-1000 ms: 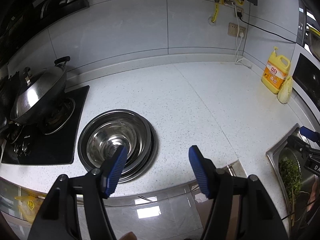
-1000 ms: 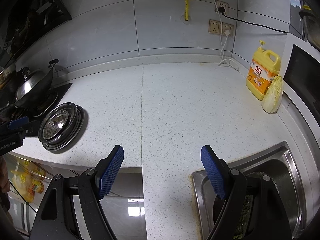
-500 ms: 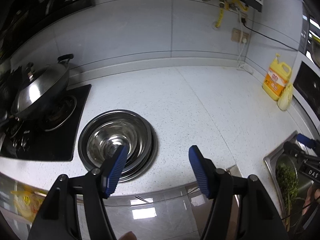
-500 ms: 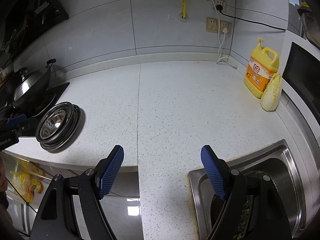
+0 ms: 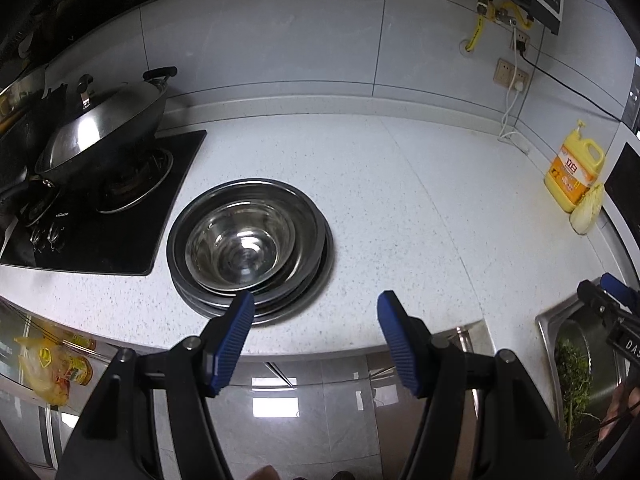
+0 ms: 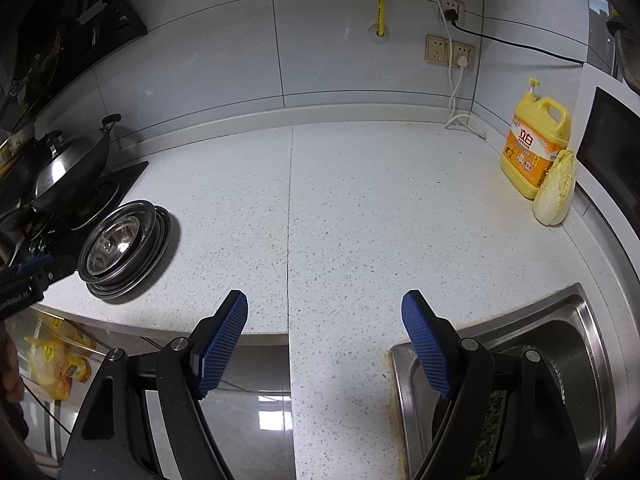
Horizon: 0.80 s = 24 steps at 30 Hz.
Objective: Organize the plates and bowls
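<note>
A stack of steel plates [image 5: 316, 248] with nested steel bowls [image 5: 240, 246] on top sits on the white speckled counter beside the stove; it also shows in the right wrist view [image 6: 124, 250] at far left. My left gripper [image 5: 314, 312] is open and empty, held off the counter's front edge, just right of the stack. My right gripper [image 6: 324, 312] is open and empty, over the counter's front edge left of the sink. The right gripper's tip shows in the left wrist view [image 5: 608, 300], and the left one's in the right wrist view [image 6: 28, 276].
A lidded wok [image 5: 100, 136] sits on the black stove [image 5: 132, 240] to the left. A yellow detergent jug [image 6: 534, 148] and a napa cabbage [image 6: 556, 188] stand at the right. A steel sink [image 6: 576, 320] holding greens lies at front right. Wall sockets and cables hang behind.
My left gripper has drawn back and lifted, so the stack sits farther ahead and its left finger no longer overlaps the bowls. My right gripper has barely moved.
</note>
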Each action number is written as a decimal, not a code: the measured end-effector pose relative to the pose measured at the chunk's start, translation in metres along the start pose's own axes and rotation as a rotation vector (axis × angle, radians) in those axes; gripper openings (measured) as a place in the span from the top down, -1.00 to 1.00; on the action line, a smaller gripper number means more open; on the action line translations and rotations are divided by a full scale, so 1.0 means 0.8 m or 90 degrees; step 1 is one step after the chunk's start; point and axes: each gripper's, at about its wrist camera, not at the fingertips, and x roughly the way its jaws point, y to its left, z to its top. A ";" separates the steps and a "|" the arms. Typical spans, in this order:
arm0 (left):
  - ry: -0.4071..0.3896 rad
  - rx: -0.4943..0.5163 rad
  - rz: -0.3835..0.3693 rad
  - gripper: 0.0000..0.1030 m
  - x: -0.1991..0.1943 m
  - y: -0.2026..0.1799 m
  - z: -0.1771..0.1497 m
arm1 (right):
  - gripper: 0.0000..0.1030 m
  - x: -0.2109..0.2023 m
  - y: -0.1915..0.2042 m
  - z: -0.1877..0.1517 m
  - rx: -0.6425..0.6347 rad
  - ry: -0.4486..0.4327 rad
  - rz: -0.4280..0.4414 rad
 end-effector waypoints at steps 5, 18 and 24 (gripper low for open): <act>-0.010 0.005 0.009 -0.21 -0.006 -0.001 0.000 | -0.46 -0.001 0.000 -0.001 0.002 0.002 0.000; -0.013 0.017 0.010 -0.21 -0.009 -0.008 0.003 | -0.46 -0.001 0.004 -0.003 0.001 0.003 0.000; -0.017 0.022 0.009 -0.21 -0.009 -0.011 0.005 | -0.46 0.000 0.004 -0.002 0.000 0.005 0.000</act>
